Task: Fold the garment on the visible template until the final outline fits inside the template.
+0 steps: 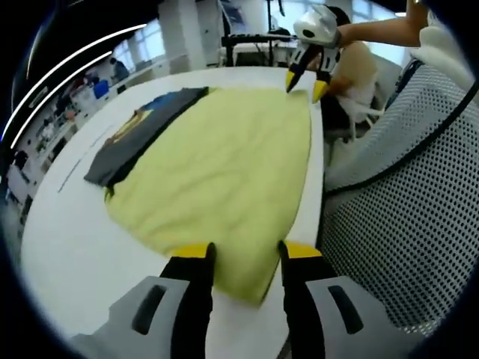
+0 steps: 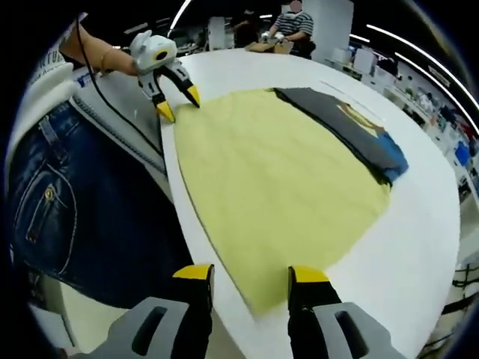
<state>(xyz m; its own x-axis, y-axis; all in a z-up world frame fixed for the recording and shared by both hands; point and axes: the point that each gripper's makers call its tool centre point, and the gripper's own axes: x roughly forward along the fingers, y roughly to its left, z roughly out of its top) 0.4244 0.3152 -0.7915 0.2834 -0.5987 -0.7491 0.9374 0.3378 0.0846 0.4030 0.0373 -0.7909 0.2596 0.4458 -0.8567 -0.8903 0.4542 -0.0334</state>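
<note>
A pale yellow garment (image 1: 224,172) lies spread flat on the white table (image 1: 82,247); it also shows in the right gripper view (image 2: 277,187). Beside its far edge lies a folded dark grey shirt (image 1: 138,131) with a blue and yellow print (image 2: 359,127). My left gripper (image 1: 247,254) is open, its jaws standing either side of the garment's near corner at the table edge. My right gripper (image 2: 251,273) is open over the opposite corner. Each gripper appears in the other's view, the right gripper (image 1: 305,88) and the left gripper (image 2: 179,105), both with jaws apart at the cloth's edge.
The person stands close against the table edge, in a white mesh top (image 1: 404,194) and blue jeans (image 2: 67,209). A thin line (image 1: 75,168) is marked on the table past the dark shirt. Other people (image 2: 292,26) and desks stand in the room behind.
</note>
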